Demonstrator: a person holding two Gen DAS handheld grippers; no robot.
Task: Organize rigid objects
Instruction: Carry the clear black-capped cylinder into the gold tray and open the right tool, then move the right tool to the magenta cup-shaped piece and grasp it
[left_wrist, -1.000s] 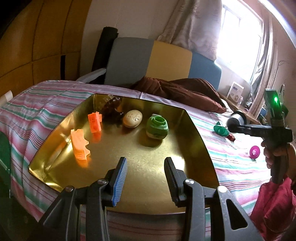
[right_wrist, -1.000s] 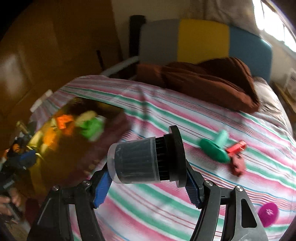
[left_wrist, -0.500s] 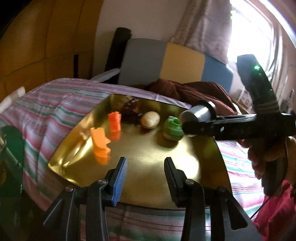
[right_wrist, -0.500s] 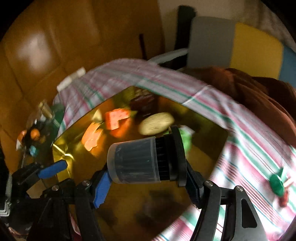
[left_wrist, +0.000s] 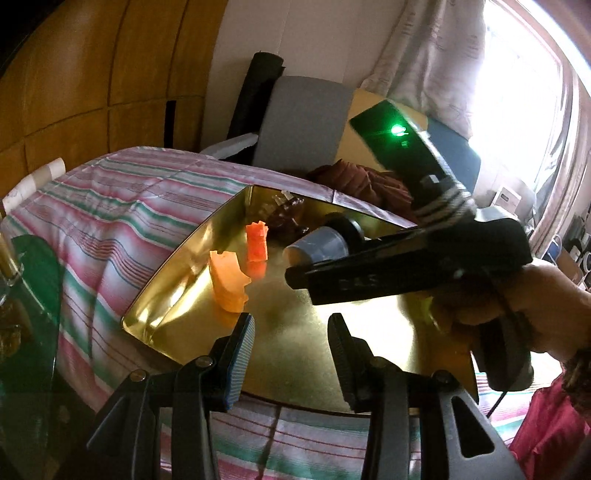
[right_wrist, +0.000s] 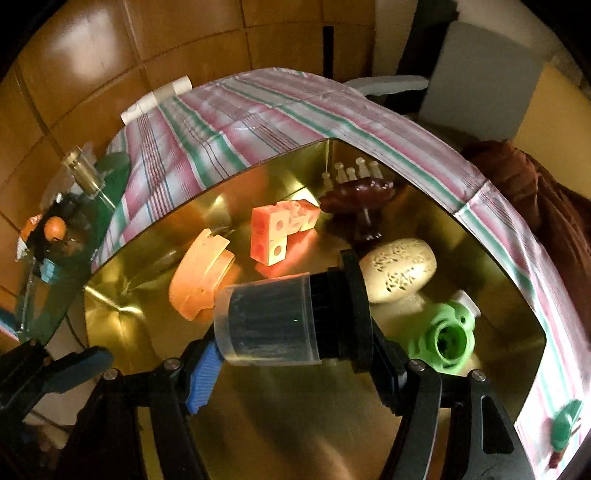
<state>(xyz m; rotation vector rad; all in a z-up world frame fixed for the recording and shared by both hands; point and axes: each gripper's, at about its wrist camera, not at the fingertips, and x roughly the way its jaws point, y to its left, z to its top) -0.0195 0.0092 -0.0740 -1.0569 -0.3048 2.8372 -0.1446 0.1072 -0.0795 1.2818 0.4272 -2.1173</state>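
Note:
A gold tray (right_wrist: 258, 424) lies on the striped bed; it also shows in the left wrist view (left_wrist: 295, 332). My right gripper (right_wrist: 291, 363) is shut on a black brush with a clear cap (right_wrist: 273, 325), held sideways above the tray's middle; the brush also shows in the left wrist view (left_wrist: 321, 245). In the tray lie an orange curved piece (right_wrist: 199, 280), a red-orange block piece (right_wrist: 277, 232), a dark brown stand (right_wrist: 358, 199), a beige egg (right_wrist: 400, 269) and a green round part (right_wrist: 447, 336). My left gripper (left_wrist: 290, 354) is open and empty over the tray's near edge.
A green piece (right_wrist: 563, 428) lies on the striped bedcover (right_wrist: 258, 110) right of the tray. A brown blanket (left_wrist: 369, 184) and a cushioned headboard (left_wrist: 303, 122) are behind. A glass side table with small items (right_wrist: 55, 229) stands left of the bed.
My right gripper has carried the capped brush from over the bedcover leftward to above the tray. My left gripper has stayed open at the tray's near edge.

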